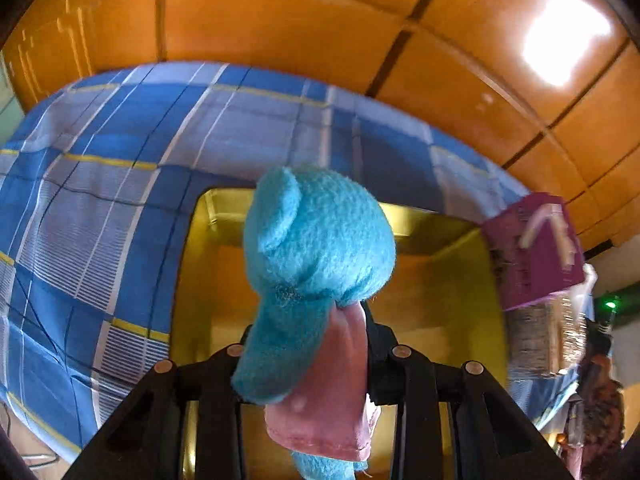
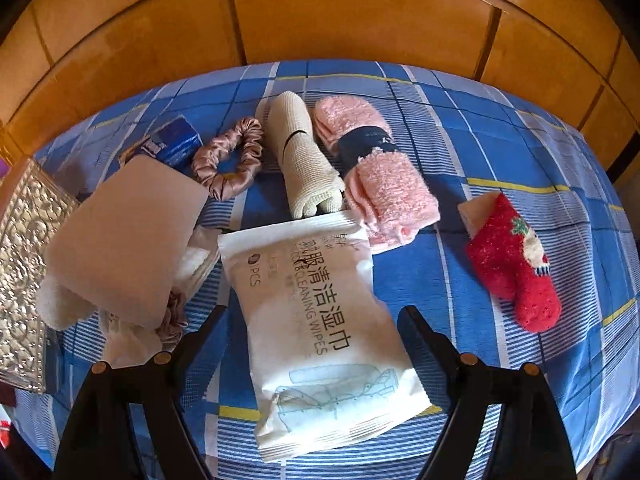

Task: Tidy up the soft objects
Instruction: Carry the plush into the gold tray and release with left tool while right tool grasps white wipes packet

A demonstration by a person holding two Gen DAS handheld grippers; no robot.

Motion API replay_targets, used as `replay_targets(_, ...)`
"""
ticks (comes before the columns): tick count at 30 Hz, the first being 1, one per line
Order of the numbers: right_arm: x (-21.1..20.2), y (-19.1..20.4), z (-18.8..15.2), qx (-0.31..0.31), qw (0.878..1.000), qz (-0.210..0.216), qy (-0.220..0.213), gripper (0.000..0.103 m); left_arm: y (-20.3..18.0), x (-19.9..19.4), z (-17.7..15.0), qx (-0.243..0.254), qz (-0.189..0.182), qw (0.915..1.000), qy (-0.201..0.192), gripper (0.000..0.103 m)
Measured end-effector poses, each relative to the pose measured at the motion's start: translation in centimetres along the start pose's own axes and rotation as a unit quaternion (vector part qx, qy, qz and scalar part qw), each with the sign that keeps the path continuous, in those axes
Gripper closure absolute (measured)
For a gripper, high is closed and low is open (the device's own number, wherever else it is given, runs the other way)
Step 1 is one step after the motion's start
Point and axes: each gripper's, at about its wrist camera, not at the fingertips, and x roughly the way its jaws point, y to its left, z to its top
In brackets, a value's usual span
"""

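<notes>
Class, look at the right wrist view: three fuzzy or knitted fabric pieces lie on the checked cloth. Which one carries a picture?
The red sock, lying apart at the right, has a Santa figure on it. The cream roll and pink fluffy bundle are plain.

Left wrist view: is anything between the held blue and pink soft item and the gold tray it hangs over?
Nothing visible is. The left gripper is shut on the blue and pink soft item, which hangs over the gold tray. The tray floor that shows around it looks bare; the part directly behind the item is hidden.
</notes>
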Motion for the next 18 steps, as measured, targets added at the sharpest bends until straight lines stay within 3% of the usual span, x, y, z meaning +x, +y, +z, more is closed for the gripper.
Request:
replay_targets(3, 0.0, 0.0, 0.1, 0.003, 1.000, -0.013, -0.007, 0.017, 1.1, 1.4, 0.6, 0.000, 0.018, 0.9998, 0.009, 0.070)
replay_targets(10, 0.3, 0.0, 0.0, 0.022, 1.000, -0.020, -0.005, 0.033, 2.0, 4.1, 1.2, 0.011, 0.048, 0.9982, 0.033, 0.070)
replay_targets(18, -0.4, 0.7, -0.5, 0.036, 0.999, -0.034, -0.010, 0.040, 2.5, 4.5, 1.4, 0.024, 0.068, 0.9970, 0.028, 0.067)
